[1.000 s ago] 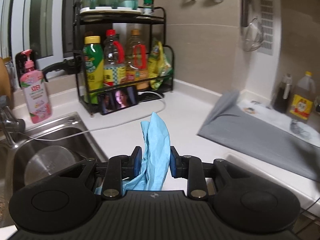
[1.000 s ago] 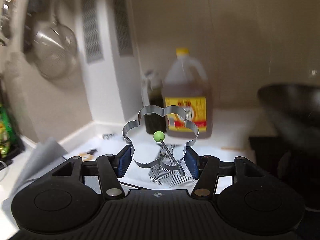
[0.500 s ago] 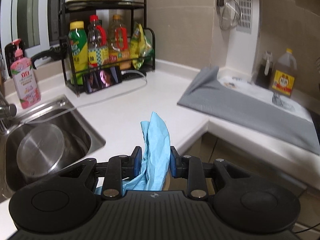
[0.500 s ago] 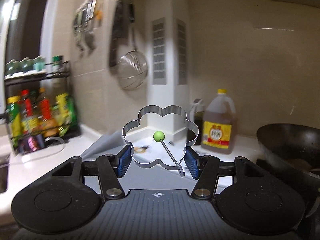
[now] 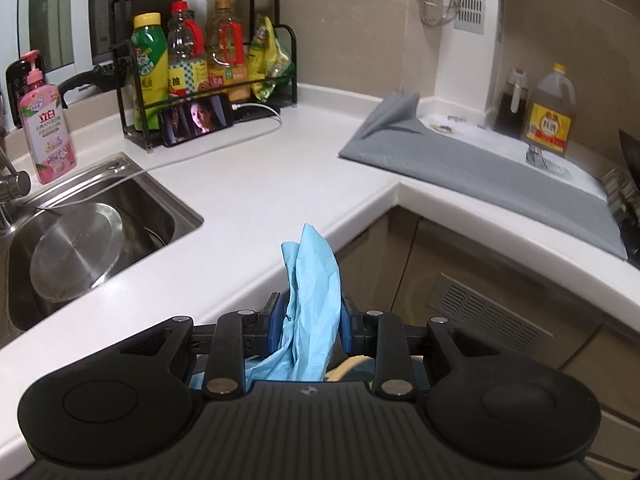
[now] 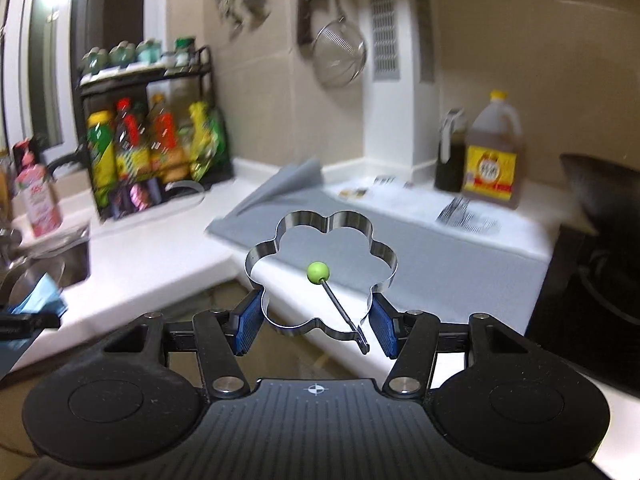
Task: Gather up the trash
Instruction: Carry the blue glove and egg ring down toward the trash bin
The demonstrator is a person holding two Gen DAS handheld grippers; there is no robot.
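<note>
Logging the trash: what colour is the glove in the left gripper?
Light blue glove; clearest in the left wrist view.

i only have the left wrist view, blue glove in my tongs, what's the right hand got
Observer: The right tongs are clamped on a flower-shaped metal ring with a green-tipped handle.
Operator: anything past the oil jug on the right, my view cuts off
Observer: A dark wok sits just right of the oil jug.
Operator: are my tongs in that view
Observer: Yes, at its left edge, with the blue glove.

Left hand-held gripper clamped narrow — right hand-held gripper clamped wider, both tilted downward.
</note>
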